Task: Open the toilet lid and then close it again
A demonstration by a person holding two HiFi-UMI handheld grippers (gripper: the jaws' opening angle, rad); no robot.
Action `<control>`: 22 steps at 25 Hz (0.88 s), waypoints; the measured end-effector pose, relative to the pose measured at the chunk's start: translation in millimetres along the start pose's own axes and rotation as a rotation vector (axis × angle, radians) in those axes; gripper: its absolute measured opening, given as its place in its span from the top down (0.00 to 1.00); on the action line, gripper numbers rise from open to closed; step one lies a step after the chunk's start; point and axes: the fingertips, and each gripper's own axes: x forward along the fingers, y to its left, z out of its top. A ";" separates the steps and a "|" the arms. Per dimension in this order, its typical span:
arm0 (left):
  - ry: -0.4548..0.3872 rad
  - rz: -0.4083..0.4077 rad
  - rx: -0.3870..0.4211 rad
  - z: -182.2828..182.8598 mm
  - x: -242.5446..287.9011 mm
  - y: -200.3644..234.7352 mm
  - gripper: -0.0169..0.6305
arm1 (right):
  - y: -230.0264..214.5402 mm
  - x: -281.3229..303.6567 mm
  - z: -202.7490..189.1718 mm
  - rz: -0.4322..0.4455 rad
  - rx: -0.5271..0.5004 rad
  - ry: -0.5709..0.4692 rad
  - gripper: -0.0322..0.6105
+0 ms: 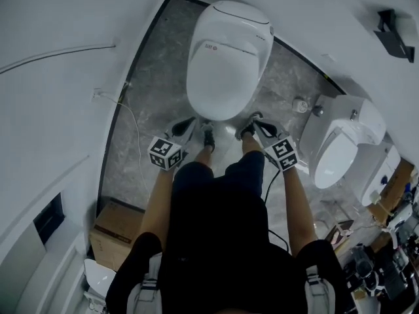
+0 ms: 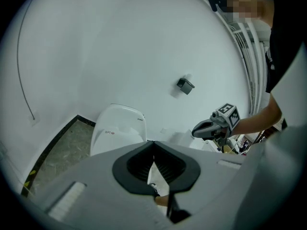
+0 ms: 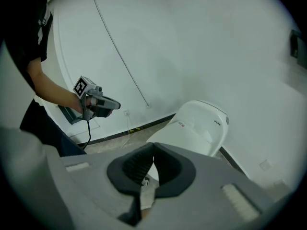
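The toilet lid (image 1: pixel 219 70), a smooth, glossy white oval shell, lay closed at upper centre of the head view, above grey veined floor (image 1: pixel 147 90). The left gripper (image 1: pixel 188 127) and right gripper (image 1: pixel 254 119), jaws fully together and empty, hung near its front edge. Lifting would best start with one tip hooked under that rim.

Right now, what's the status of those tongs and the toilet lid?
Left tongs shut, empty. Right tongs shut, empty. Toilet lid down, untouched. Nothing between them.
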 end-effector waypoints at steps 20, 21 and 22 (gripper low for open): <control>0.135 0.087 -0.177 -153.9 87.1 124.8 0.95 | -54.3 152.2 -158.6 -0.041 0.201 0.116 0.95; 0.146 0.086 -0.186 -162.4 92.6 128.8 0.95 | -56.1 159.1 -166.0 -0.037 0.210 0.122 0.95; 0.154 0.086 -0.195 -170.2 97.7 132.3 0.95 | -57.7 165.8 -173.6 -0.033 0.217 0.129 0.95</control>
